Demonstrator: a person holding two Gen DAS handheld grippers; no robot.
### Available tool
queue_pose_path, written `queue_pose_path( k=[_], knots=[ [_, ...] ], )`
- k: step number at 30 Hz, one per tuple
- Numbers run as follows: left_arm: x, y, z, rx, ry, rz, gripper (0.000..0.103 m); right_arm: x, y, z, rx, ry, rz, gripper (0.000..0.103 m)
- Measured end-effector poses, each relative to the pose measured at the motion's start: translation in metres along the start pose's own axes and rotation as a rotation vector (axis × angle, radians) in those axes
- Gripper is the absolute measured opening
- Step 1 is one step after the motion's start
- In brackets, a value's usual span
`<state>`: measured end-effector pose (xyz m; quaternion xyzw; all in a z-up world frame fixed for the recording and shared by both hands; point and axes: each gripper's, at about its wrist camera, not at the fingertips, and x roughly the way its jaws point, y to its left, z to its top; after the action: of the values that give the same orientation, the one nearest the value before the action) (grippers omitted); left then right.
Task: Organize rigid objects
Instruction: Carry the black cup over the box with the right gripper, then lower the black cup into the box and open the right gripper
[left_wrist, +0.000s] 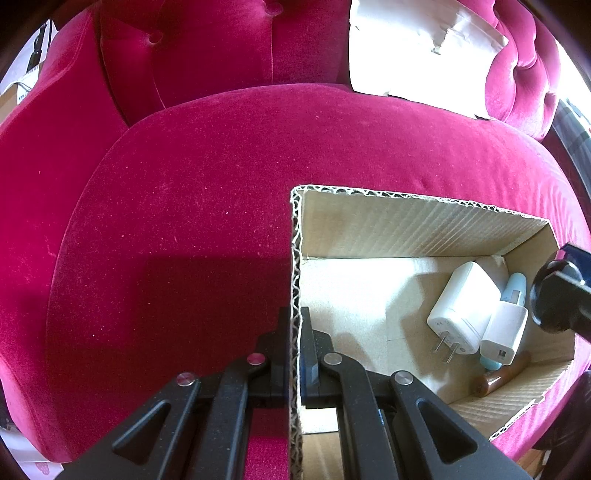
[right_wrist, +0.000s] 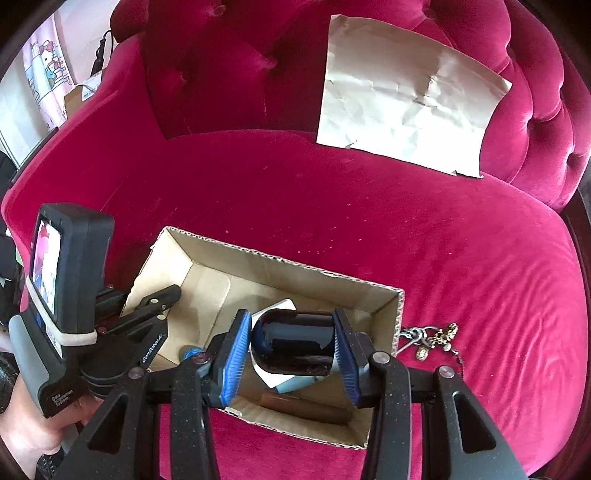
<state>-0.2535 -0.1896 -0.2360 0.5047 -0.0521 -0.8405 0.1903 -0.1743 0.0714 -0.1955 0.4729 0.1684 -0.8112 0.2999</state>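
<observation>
An open cardboard box (left_wrist: 424, 218) sits on a red velvet sofa; it also shows in the right wrist view (right_wrist: 295, 264). My left gripper (left_wrist: 295, 354) is shut on the box's left wall, one finger inside and one outside. Inside lie two white chargers (left_wrist: 461, 310), a light blue tube (left_wrist: 515, 288) and a brown tube (left_wrist: 502, 376). My right gripper (right_wrist: 291, 347) is shut on a dark glossy cylinder (right_wrist: 295, 345) and holds it over the box's right half, above the chargers. The cylinder shows at the right edge of the left wrist view (left_wrist: 554, 299).
A crumpled beige paper (right_wrist: 402, 99) leans on the sofa back at the right. A gold and silver keychain (right_wrist: 432, 339) lies on the seat just right of the box. The sofa seat (right_wrist: 369, 206) stretches behind and to the left of the box.
</observation>
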Motion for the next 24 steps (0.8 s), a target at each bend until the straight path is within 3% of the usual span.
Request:
queue_pose_path(
  k=[24],
  knots=[
    [0.0009,-0.0023,0.0011,-0.002,0.0,0.003,0.003,0.0096,0.003,0.0019,0.029,-0.003,0.025,0.048]
  ],
)
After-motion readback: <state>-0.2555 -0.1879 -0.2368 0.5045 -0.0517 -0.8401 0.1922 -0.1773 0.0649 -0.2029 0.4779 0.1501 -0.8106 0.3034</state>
